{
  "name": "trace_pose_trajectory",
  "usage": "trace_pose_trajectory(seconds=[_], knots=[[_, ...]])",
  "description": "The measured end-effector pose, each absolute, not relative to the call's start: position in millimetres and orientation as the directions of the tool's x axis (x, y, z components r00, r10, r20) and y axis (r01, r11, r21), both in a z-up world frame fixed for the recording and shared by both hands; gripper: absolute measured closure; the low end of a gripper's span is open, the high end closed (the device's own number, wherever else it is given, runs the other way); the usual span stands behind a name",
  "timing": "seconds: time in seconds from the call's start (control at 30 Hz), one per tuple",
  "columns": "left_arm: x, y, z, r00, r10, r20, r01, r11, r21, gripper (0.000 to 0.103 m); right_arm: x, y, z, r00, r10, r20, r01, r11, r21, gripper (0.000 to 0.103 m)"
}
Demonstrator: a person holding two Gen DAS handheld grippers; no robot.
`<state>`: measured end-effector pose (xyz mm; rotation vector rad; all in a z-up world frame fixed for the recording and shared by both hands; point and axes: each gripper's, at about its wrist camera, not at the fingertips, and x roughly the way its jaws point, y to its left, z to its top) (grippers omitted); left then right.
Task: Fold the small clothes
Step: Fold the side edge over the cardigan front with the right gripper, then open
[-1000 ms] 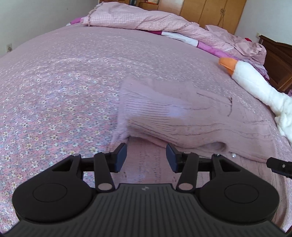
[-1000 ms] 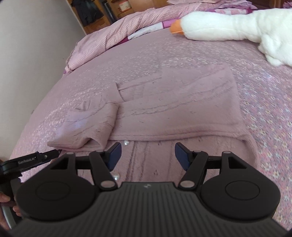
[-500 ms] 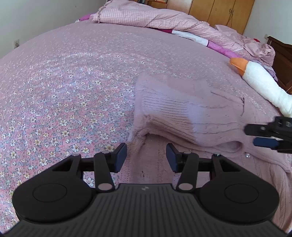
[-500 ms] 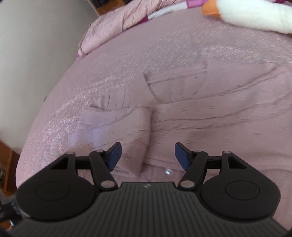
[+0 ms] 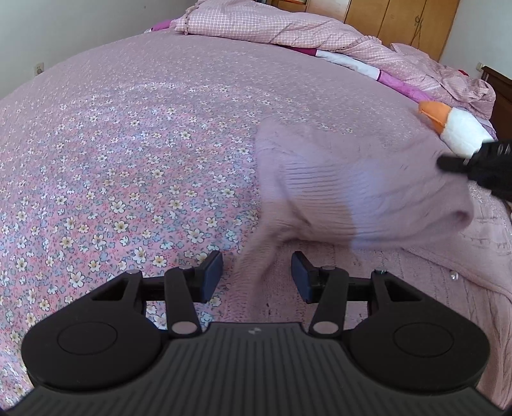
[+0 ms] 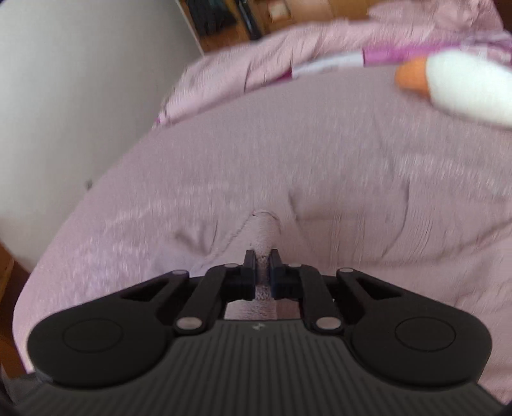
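A pale pink knitted sweater lies on the flowered bedspread, its folded sleeve raised and blurred. My left gripper hovers open just before the sweater's near left edge, with nothing between its fingers. In the left wrist view my right gripper enters from the right edge at the sleeve. The right wrist view shows my right gripper shut on a fold of the sweater, which bunches up between the pads. The rest of the sweater spreads to the right, blurred.
A white plush goose with an orange beak lies at the sweater's far right, blurred in the right wrist view. A crumpled pink checked quilt runs along the far side of the bed. Wooden wardrobes stand behind it.
My right gripper has moved left onto the folded sleeve and shut on it. The left gripper has drifted left, staying open. The sleeve is lifting.
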<state>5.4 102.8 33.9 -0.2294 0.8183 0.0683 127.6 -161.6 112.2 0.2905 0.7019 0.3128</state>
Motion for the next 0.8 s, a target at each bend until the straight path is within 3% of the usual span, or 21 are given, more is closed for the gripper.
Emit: trace_pose_trajectory(seconds=[0.23, 0.37, 0.43, 0.53, 0.63, 0.8], knots=[[5.5, 101.0, 29.6, 0.685, -0.022, -0.728, -0.138, 0.977, -0.16, 0.047, 139.5, -158.2, 73.2, 0.657, 0.269, -0.704, -0.114, 0.959, 0.26, 0.087], [4.8, 103.6, 29.8, 0.681, -0.027, -0.731, -0.142, 0.975, -0.168, 0.047, 130.2, -158.1, 64.9, 0.677, 0.211, -0.705, -0.098, 0.975, 0.198, 0.071], [5.4, 105.2, 30.4, 0.673, -0.024, -0.739, -0.152, 0.974, -0.17, 0.047, 120.5, -152.2, 73.0, 0.684, 0.144, -0.715, -0.081, 0.989, 0.122, 0.054], [6.6, 107.1, 32.8, 0.659, -0.017, -0.752, -0.166, 0.972, -0.168, 0.047, 103.8, -144.5, 86.8, 0.727, 0.081, -0.682, -0.084, 0.996, 0.029, 0.053], [7.6, 108.1, 34.1, 0.644, -0.015, -0.765, -0.178, 0.97, -0.168, 0.047, 81.8, -135.2, 102.4, 0.752, 0.119, -0.648, -0.138, 0.99, 0.021, 0.043], [7.4, 109.1, 34.4, 0.632, -0.019, -0.775, -0.178, 0.969, -0.169, 0.047, 67.5, -115.4, 111.0, 0.697, 0.292, -0.655, -0.311, 0.946, 0.09, 0.042]])
